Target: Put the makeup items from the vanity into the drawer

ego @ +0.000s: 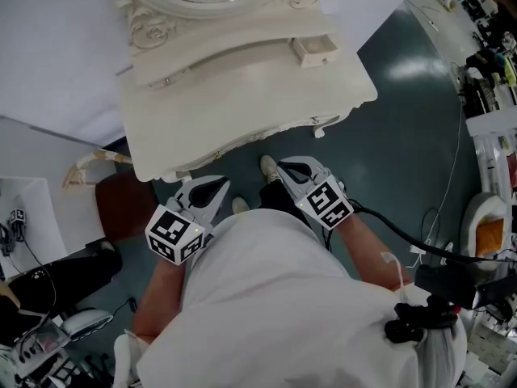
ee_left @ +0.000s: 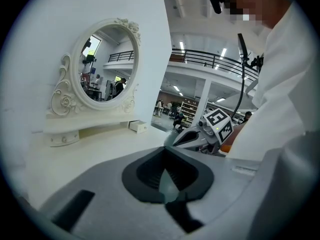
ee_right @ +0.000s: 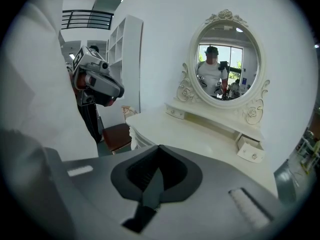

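Note:
A white vanity (ego: 242,95) with an oval mirror (ee_right: 227,66) stands ahead of me, and I see no makeup items on its bare top. A small drawer (ego: 315,49) on the mirror shelf's right is pulled out a little; it also shows in the left gripper view (ee_left: 138,126) and the right gripper view (ee_right: 250,151). My left gripper (ego: 223,183) and right gripper (ego: 279,165) hang close to my body, below the vanity's front edge. Both are shut on nothing. The left gripper (ee_left: 164,149) points across the tabletop. The right gripper (ee_right: 159,147) points at the vanity's front.
A brown-seated chair (ego: 125,204) stands at the vanity's left on the dark floor. A black cable (ego: 404,237) trails from my right gripper towards gear at the right. White furniture and clutter (ego: 493,136) line the right side. A white wall backs the vanity.

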